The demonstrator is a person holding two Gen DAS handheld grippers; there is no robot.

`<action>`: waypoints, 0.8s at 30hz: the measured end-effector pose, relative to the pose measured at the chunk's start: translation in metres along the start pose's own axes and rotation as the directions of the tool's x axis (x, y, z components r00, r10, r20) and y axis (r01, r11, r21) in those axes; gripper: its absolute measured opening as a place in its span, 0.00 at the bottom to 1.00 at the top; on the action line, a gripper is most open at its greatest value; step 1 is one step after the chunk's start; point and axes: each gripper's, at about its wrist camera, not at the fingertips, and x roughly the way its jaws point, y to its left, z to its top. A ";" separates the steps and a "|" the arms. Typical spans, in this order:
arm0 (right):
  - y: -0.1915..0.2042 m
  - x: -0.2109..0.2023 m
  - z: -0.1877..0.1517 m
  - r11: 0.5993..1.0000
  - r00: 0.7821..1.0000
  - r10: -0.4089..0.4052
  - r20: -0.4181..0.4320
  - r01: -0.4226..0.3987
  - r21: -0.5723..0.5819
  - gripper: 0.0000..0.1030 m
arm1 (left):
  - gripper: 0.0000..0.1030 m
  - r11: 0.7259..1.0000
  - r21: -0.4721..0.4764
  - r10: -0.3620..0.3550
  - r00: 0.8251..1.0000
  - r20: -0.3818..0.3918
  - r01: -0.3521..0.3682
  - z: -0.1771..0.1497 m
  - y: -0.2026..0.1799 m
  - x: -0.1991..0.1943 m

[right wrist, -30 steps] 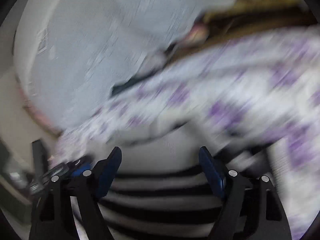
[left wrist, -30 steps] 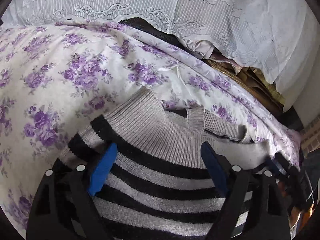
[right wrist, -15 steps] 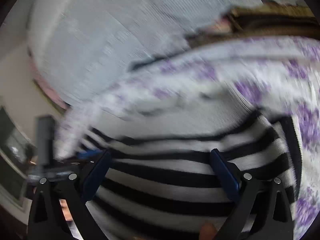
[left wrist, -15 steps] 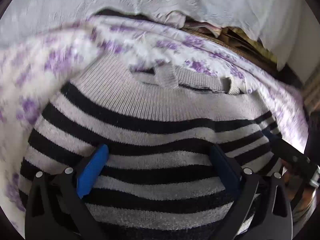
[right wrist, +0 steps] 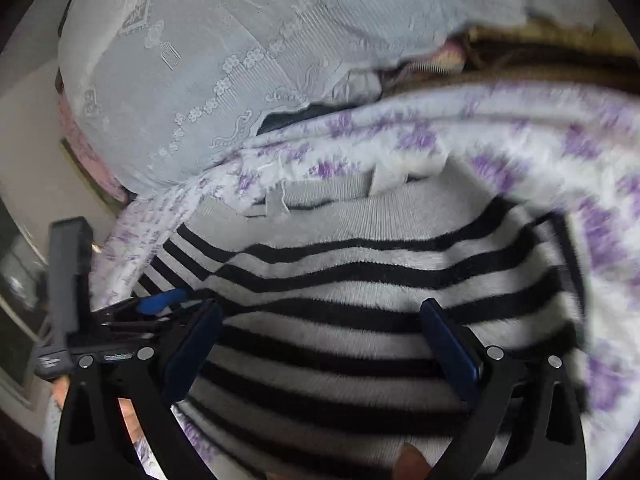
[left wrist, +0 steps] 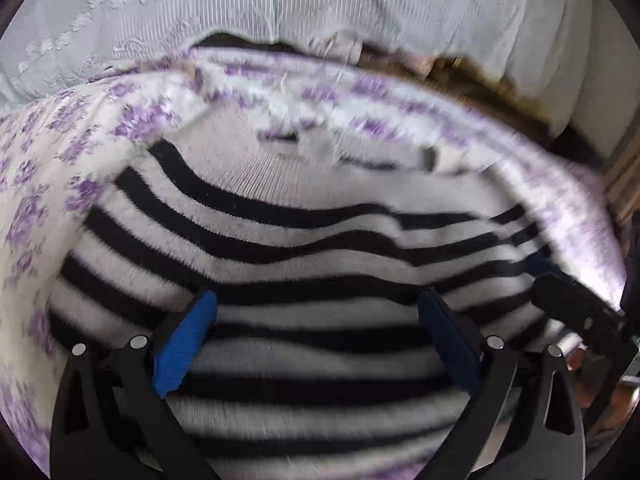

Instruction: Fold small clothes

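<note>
Both cameras have pulled closer over the past second, so the striped sweater now fills most of each view, where before I saw only its upper part. It lies flat on the flowered bedsheet, collar toward the far side. One sweater, one sheet, and behind them one pale lace cover draped over something I cannot identify.

My left gripper hangs over the lower stripes with its jaws spread wide — nothing between them. My right gripper does the same, jaws equally apart, over the same stripes. From the left camera I catch the right gripper at the sweater's right edge, partly cut off by the frame.

The collar area is smeared by motion blur in the left view. The sweater's hem is hidden under the gripper bodies, and a dark object beneath the lace edge is too dim to name.
</note>
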 end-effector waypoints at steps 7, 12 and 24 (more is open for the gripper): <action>-0.015 -0.013 -0.037 0.999 0.999 -0.012 -0.040 0.014 0.044 0.96 | 0.95 0.999 -0.035 0.014 1.000 -0.023 -0.015 -0.030 0.007 -0.013; -0.006 -0.044 -0.049 0.996 1.000 -0.025 0.010 0.024 0.090 0.97 | 0.95 0.999 -0.036 0.012 0.999 0.035 -0.011 -0.048 0.004 -0.046; -0.035 -0.053 -0.079 0.974 0.998 0.060 0.014 -0.061 0.216 0.97 | 0.95 0.993 -0.076 0.081 0.994 -0.074 -0.087 -0.084 0.014 -0.047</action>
